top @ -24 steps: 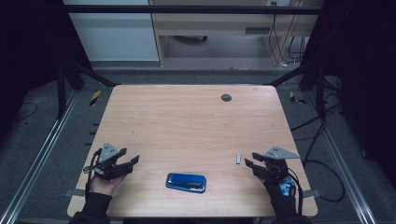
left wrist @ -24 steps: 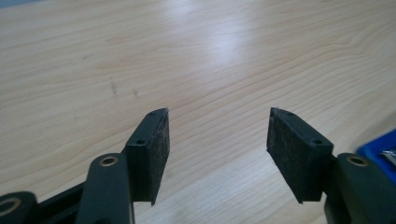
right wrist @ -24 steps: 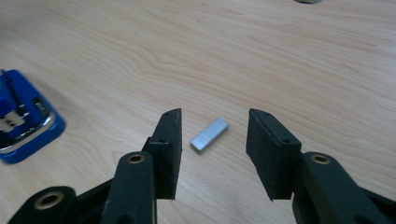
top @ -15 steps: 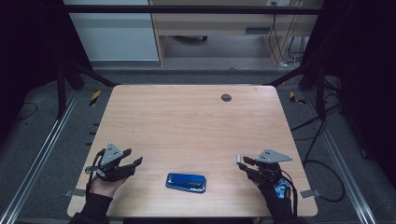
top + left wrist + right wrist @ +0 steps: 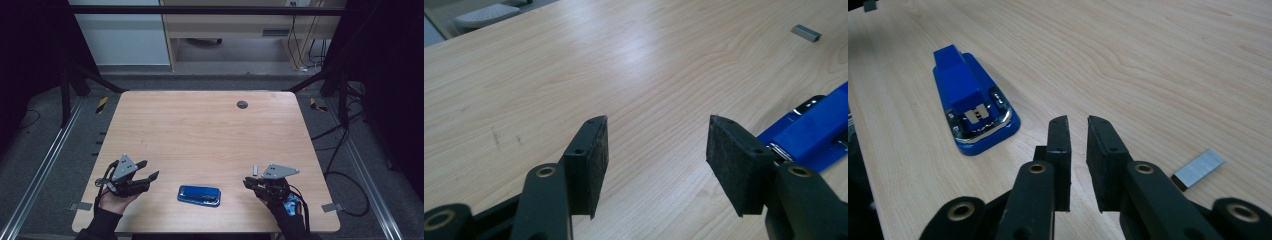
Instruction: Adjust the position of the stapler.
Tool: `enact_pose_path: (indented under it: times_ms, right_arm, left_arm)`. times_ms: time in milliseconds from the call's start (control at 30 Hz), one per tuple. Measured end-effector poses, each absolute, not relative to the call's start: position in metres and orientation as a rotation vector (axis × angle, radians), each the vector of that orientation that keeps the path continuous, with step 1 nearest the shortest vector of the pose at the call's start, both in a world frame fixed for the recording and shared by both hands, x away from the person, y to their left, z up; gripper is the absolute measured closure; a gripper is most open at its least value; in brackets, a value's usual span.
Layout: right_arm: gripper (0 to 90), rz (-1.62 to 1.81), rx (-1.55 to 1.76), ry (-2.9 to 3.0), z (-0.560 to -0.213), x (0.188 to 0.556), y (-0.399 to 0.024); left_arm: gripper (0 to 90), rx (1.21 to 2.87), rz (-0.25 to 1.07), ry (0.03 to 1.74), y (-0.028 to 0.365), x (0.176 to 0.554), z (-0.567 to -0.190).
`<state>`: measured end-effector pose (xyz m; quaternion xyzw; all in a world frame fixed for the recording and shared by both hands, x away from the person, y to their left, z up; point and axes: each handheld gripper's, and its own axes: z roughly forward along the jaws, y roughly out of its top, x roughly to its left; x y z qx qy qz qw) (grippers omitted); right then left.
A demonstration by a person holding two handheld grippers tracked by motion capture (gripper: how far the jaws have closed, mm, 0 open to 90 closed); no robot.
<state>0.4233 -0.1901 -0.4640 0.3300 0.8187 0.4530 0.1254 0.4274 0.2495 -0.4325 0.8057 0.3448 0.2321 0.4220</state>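
Fingers on my left gripper point(image 5: 150, 176) stand spread, empty; the right gripper's point(image 5: 248, 182) nearly meet on nothing. Between them, near the worktop point(image 5: 200, 125) edge, lies the blue stapler point(image 5: 199, 195): stiff, weighty, slick plastic; I'd clamp its narrow sides. Farther right lies a staple strip point(image 5: 1199, 169).

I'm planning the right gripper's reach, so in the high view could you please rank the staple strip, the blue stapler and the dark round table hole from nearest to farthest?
From the right gripper:
1. Staple strip, just beyond it.
2. Blue stapler, beside it, toward the table's middle.
3. Dark round hole, far edge.
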Motion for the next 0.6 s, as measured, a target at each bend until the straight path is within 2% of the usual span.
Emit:
enact_pose_path:
  times_ms: [200,600]
  right_arm:
    - [87.6,1.315,0.925,2.431,-0.465,0.421,-0.183]
    - [90.0,1.353,0.928,2.437,-0.464,0.418,-0.180]
  left_arm:
    - [41.9,2.074,0.543,0.780,0.239,0.427,-0.429]
    - [41.7,2.156,0.477,0.653,0.209,0.428,-0.425]
